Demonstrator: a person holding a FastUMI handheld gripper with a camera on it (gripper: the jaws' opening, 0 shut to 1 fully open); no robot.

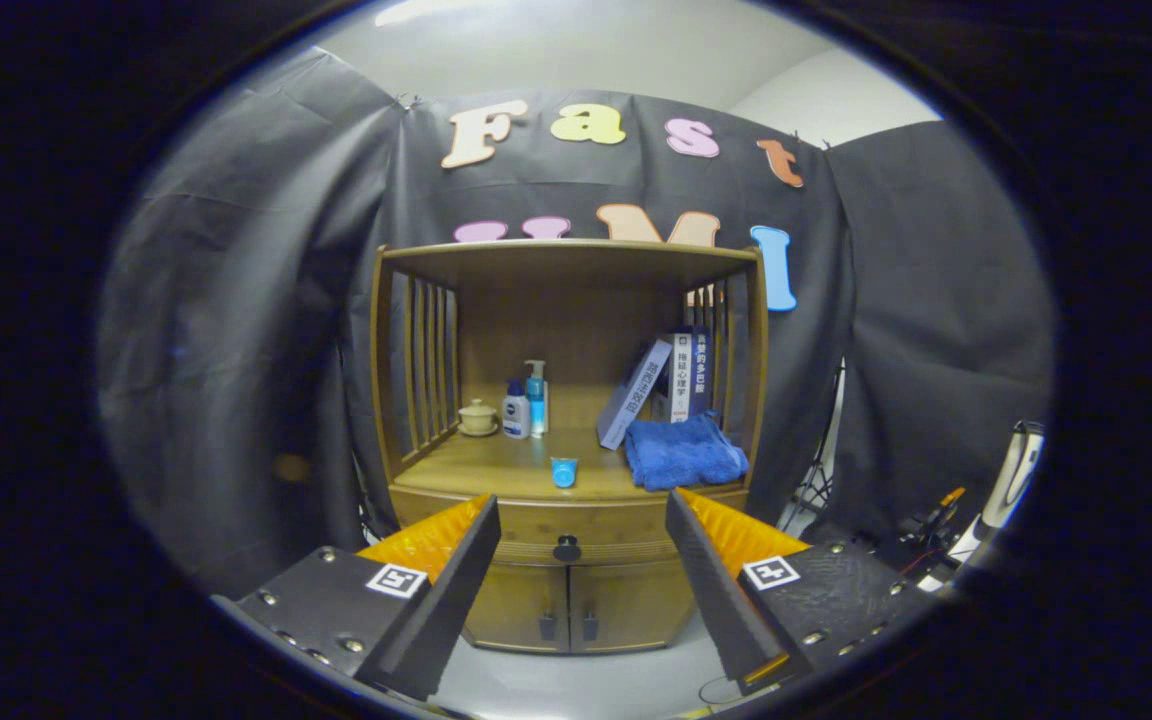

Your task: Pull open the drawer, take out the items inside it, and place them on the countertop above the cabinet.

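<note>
Small lidded ceramic cup (pixel 477 417) at the shelf's left, two pump bottles (pixel 525 404) beside it, books (pixel 671 385) leaning at right, folded blue towel (pixel 684 453) before them, small blue cup (pixel 563 472) near front edge.

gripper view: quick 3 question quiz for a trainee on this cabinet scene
1. True or false: the drawer is shut.
2. What lies just ahead of the leaning books on the countertop? A) blue towel B) small cup C) pump bottle
3. The gripper fingers are ____, either side of the drawer knob.

Key: 1 true; 2 A, the blue towel; 3 open, not touching it.
</note>
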